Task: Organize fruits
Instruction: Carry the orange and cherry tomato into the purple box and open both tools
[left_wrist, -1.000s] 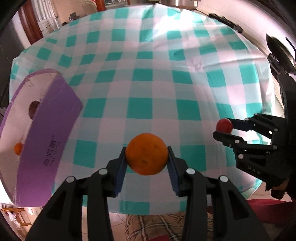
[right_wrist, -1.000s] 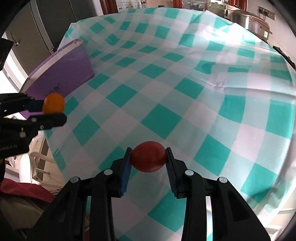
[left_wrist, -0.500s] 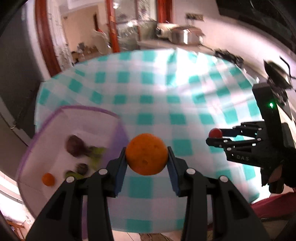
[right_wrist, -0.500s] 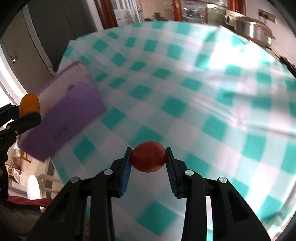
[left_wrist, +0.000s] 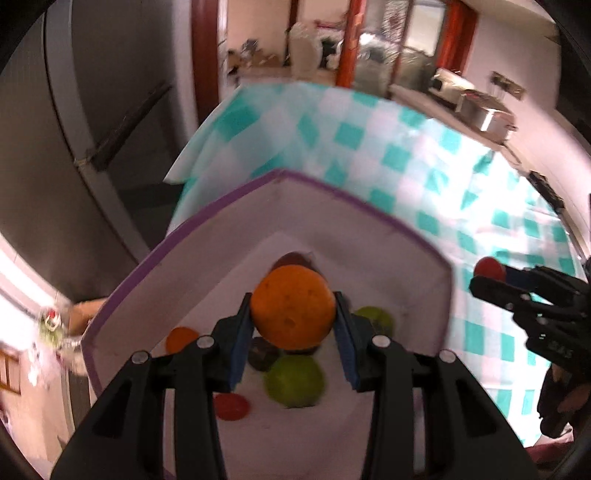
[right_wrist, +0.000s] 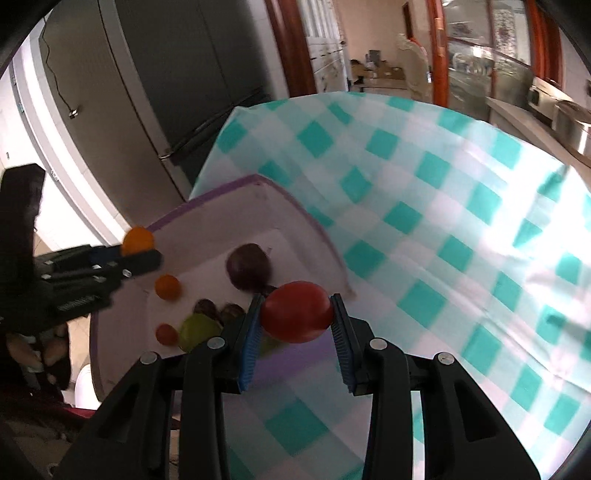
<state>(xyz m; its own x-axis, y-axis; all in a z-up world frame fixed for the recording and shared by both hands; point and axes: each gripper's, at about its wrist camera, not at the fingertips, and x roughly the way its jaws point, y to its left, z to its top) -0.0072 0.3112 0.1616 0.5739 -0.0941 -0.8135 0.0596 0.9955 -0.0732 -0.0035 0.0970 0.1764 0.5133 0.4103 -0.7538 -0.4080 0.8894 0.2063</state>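
Left hand-held gripper clamping orange above purple-rimmed box, right hand-held gripper clamping tomato over its near rim

A teal-checked tablecloth covers the table beside a dark refrigerator.

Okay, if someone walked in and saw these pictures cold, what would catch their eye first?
Probably the orange clamped in the left gripper, held over the open purple-edged box where green, red and dark fruit already lie. Next, the red fruit pinched in the right gripper near the box's edge, above the teal checked tablecloth.
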